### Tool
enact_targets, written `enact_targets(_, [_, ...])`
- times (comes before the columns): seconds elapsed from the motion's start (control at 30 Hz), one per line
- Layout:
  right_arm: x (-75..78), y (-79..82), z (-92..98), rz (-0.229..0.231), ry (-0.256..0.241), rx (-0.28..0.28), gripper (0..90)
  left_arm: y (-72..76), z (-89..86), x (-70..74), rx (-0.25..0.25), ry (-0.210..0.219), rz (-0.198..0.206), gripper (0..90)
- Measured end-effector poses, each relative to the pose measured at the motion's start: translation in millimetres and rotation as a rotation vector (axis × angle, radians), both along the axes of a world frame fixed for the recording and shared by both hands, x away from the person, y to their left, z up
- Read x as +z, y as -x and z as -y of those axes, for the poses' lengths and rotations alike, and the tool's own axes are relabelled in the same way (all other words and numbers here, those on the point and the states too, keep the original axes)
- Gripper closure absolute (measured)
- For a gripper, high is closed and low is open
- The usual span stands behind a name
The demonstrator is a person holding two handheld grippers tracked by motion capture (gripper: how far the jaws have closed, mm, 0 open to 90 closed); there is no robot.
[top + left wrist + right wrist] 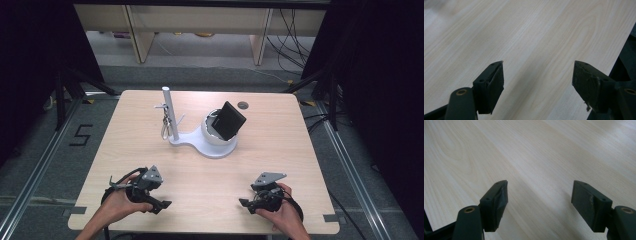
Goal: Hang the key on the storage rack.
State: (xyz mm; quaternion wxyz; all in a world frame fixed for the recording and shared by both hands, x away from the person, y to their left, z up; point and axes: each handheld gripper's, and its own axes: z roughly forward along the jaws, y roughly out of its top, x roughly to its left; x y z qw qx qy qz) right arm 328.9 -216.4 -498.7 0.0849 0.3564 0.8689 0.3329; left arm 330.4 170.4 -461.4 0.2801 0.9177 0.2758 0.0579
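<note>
Grippers are both parked low at my near edge of the worktop [200,175], nothing between the jaws on either one. Left gripper [159,204] sits near the front left corner with its jaws spread wide apart over bare light wood, same thing in the left gripper view [537,75]. Right gripper [246,202] is near the front right, jaws also wide apart and empty, and the right gripper view [539,196] confirms it. Further back, around the middle of the worktop, I see a white stand [205,145] with an upright white post [170,112], something small and wiry hanging off the post, and a black flat box [230,120] propped tilted in the stand's round cup. Both grippers are well apart from it.
</note>
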Motion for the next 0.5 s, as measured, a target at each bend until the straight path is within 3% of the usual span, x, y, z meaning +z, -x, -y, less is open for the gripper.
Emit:
enact_targets(0.07, [-1.3, -1.2, -0.1, 0.028, -0.004, 0.006, 30.2, 4.9, 0.2, -4.6, 0.003, 0.008, 0.002, 25.1])
enact_targets(0.3, [-0.2, -0.9, -0.6, 0.015, 0.006, 0.007, 28.2, 21.6, 2.5, -19.0, -0.028, 0.003, -0.008, 23.4])
enact_targets(0.4, [-0.1, -0.9, -0.8, 0.020, 0.006, 0.007, 26.1, 26.1, 3.5, -23.7, -0.025, 0.006, -0.005, 22.9])
enact_targets(0.43, [-1.3, 1.3, -3.2, 0.012, -0.016, -0.015, 26.1, 28.7, 5.3, -26.3, -0.002, 0.030, -0.001, 22.9])
enact_targets(0.5, [-0.7, 0.9, -2.7, 0.017, -0.011, -0.013, 26.1, 31.1, 5.2, -27.7, -0.012, 0.022, 0.000, 22.5])
